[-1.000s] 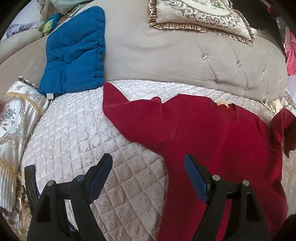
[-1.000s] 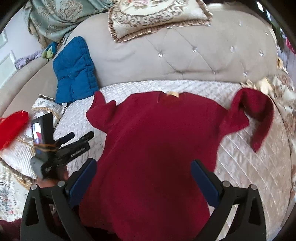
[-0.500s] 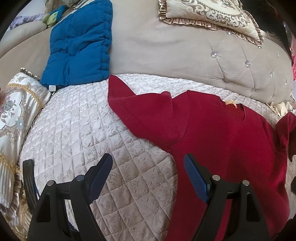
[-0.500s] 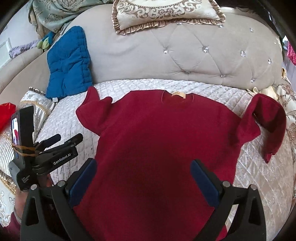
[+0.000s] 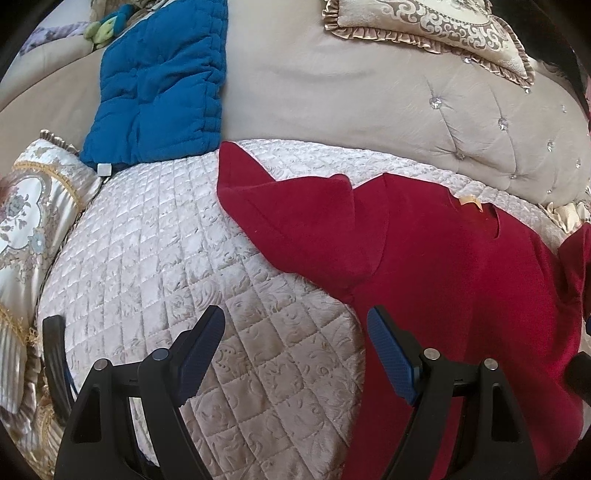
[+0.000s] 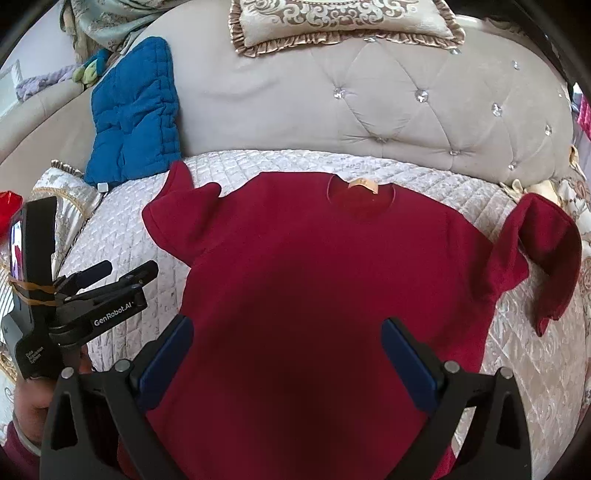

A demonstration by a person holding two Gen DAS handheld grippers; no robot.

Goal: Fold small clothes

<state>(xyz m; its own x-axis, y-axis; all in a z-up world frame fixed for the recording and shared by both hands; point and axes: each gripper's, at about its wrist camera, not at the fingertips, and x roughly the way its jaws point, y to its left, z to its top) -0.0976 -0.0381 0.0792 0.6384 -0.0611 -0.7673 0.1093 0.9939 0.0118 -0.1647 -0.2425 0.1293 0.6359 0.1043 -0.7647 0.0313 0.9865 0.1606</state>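
Note:
A dark red small sweater (image 6: 314, 266) lies spread flat, collar away from me, on the quilted seat cover (image 5: 147, 258). Its left sleeve (image 5: 295, 221) is bunched and folded; its right sleeve (image 6: 546, 251) is bent downward. My left gripper (image 5: 295, 350) is open and empty, above the cover just left of the sweater's body (image 5: 461, 295); it also shows in the right wrist view (image 6: 107, 273). My right gripper (image 6: 288, 358) is open and empty, above the sweater's lower middle.
A blue quilted cushion (image 5: 159, 81) leans on the tufted beige backrest (image 6: 369, 110). An ornate pillow (image 6: 343, 22) sits on top of the backrest, another (image 5: 29, 214) at the left arm. Something red (image 6: 7, 206) lies at the far left.
Both grippers have moved forward and closer to the sweater; the view has shifted so the sweater sits more central and larger. Jaws stay open.

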